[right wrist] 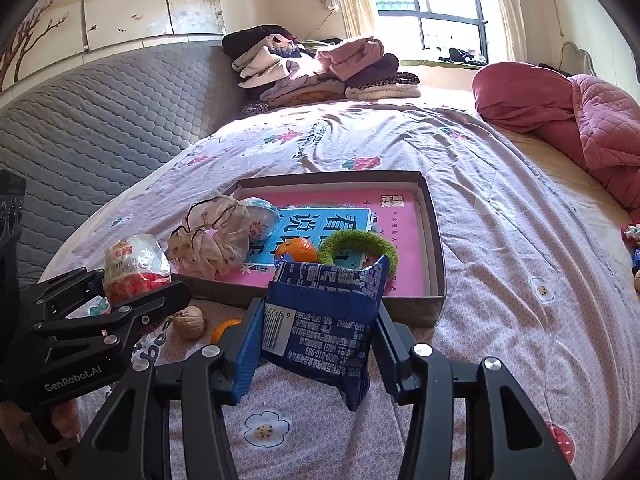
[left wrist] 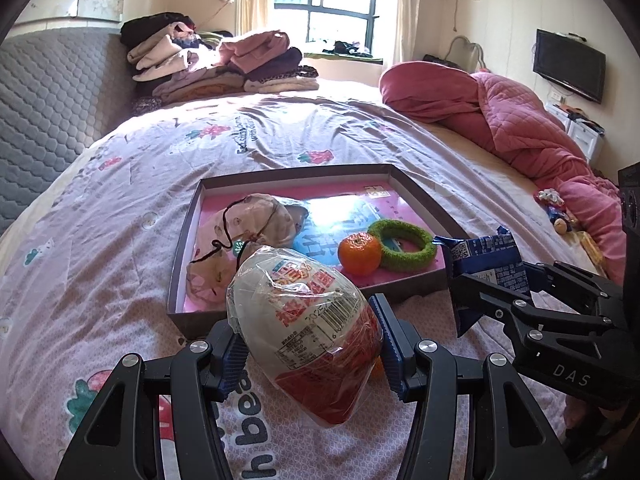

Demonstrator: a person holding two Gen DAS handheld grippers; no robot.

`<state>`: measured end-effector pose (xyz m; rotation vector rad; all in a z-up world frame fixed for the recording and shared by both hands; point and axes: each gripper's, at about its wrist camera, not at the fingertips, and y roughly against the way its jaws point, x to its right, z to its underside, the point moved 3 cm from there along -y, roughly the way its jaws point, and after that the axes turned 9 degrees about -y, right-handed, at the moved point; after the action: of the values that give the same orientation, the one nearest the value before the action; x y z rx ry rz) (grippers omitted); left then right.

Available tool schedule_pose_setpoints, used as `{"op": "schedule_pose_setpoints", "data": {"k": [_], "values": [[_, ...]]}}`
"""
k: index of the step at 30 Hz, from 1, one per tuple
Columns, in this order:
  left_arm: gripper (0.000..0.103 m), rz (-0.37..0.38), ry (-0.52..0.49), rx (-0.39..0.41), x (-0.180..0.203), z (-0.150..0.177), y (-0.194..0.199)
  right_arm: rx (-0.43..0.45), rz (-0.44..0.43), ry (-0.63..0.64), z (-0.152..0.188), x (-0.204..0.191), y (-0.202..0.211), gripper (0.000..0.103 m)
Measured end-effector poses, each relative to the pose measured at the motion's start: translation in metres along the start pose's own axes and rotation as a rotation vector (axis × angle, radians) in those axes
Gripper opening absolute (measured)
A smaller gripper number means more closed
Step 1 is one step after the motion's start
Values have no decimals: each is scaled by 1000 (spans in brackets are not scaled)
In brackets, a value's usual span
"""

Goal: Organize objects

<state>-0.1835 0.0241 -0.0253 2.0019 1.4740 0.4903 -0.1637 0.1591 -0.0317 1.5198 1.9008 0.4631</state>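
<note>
Walnut (right wrist: 189, 322) beside box (right wrist: 436, 240), right view only

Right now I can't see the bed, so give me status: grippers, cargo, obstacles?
Left gripper shut on egg-shaped snack pack. Right gripper shut on blue packet. Box ahead, partly filled. Walnut loose on bedspread before it.

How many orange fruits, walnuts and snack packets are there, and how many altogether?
Orange fruits: 2, one in the box, one on the bed
Walnuts: 1
Snack packets: 2, the egg-shaped packet in the left gripper, the blue packet in the right gripper
Total: 5
</note>
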Motion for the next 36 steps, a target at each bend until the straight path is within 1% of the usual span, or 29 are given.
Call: {"op": "schedule_pose_setpoints", "data": {"k": [6, 11, 25, 36], "values": [[58, 0, -12, 20, -2, -16, -6, 19, 10, 30, -14, -3, -3, 50], [58, 4, -14, 23, -4, -23, -15, 29, 16, 24, -25, 2, -7, 50], [58, 2, -7, 7, -14, -27, -36, 67, 33, 52, -60, 8, -22, 51], [58, 13, -6, 1, -16, -32, -48, 83, 44, 81, -73, 7, -32, 51]]}}
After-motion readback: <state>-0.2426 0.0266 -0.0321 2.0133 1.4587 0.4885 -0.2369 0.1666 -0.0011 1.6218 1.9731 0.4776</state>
